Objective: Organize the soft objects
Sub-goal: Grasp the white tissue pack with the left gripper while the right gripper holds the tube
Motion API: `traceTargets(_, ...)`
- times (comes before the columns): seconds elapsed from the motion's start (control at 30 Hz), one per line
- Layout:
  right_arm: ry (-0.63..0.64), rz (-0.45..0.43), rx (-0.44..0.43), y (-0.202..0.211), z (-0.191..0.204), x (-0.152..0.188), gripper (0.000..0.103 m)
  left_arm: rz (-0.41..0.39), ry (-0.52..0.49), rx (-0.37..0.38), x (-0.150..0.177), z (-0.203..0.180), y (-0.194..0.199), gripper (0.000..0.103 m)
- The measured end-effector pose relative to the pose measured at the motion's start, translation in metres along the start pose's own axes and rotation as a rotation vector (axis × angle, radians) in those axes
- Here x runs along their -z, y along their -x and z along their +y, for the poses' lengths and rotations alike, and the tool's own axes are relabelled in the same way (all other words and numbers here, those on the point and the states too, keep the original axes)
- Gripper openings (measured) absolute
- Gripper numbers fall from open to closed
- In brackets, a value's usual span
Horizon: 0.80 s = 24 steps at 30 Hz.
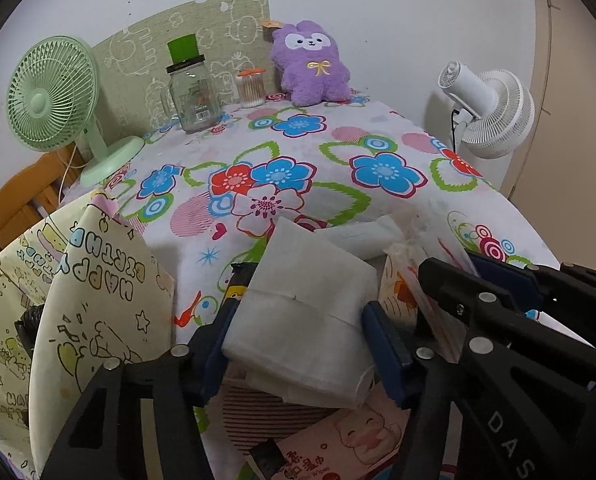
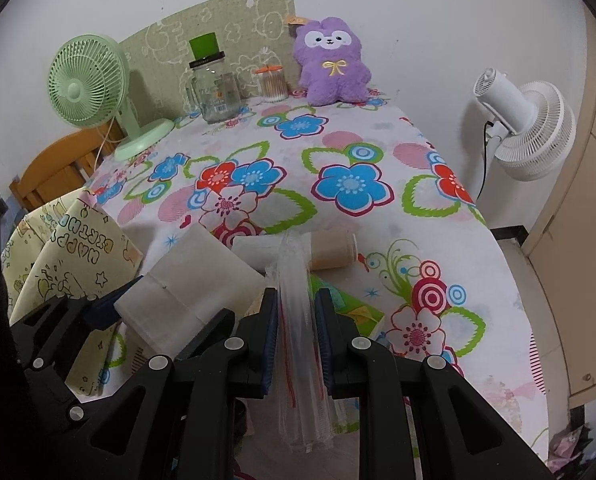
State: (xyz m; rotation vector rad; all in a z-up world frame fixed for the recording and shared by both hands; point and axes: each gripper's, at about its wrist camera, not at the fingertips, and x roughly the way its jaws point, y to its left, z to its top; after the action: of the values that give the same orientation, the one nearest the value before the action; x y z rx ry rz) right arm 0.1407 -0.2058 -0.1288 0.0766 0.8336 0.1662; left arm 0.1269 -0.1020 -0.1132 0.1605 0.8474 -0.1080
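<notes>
Even, soft indoor light, moderately bright; faint shadows beside the purple plush (image 1: 313, 65) and white fan (image 2: 526, 130). Strong fisheye bending, dark vignetted corners; slight softness throughout.

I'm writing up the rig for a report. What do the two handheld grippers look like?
Both grippers, left gripper and right gripper, are alike: black angular linkage arms with round silver pins and dark blue fingers. White lettering reading "DAS" marks one black arm. No cables or sleeves show.

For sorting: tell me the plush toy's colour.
Purple plush toy with a white face and yellow bow; clearest in the right wrist view.
</notes>
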Motion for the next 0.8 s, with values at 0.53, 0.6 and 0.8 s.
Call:
traceTargets(0.53, -0.003, -0.019, -0.005, 0.010, 0.003, 0.001, 0.022, -0.029, 0.014, 0.008, 0.002, 0.003, 0.016, 0.022)
traceTargets(0.6, 0.000, -0.025, -0.002, 0.013, 0.004, 0.001, 0.022, -0.032, 0.015, 0.013, 0.002, 0.003, 0.019, 0.021)
traceTargets(0.8, 0.006, -0.043, 0.001, 0.024, 0.006, 0.000, 0.022, -0.044, 0.025, 0.027, 0.001, 0.003, 0.029, 0.018)
